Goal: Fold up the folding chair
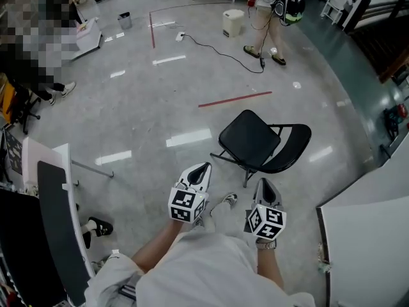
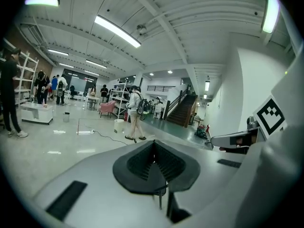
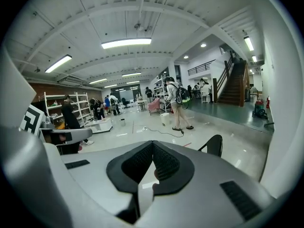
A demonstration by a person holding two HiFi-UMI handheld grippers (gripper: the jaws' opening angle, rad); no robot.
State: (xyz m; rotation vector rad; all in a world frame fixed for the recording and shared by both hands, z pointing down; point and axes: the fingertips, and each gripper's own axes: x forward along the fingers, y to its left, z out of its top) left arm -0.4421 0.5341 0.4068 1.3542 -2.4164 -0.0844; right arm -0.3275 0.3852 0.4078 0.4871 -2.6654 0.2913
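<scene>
Here, black folding chair [image 1: 249, 138], unfolded.

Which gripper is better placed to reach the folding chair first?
Right, probably: the right gripper is nearer the folding chair, whose backrest shows in its view; the left gripper sits farther off.

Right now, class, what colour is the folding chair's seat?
Black: the folding chair has a black seat and backrest, clearest in the head view.
</scene>
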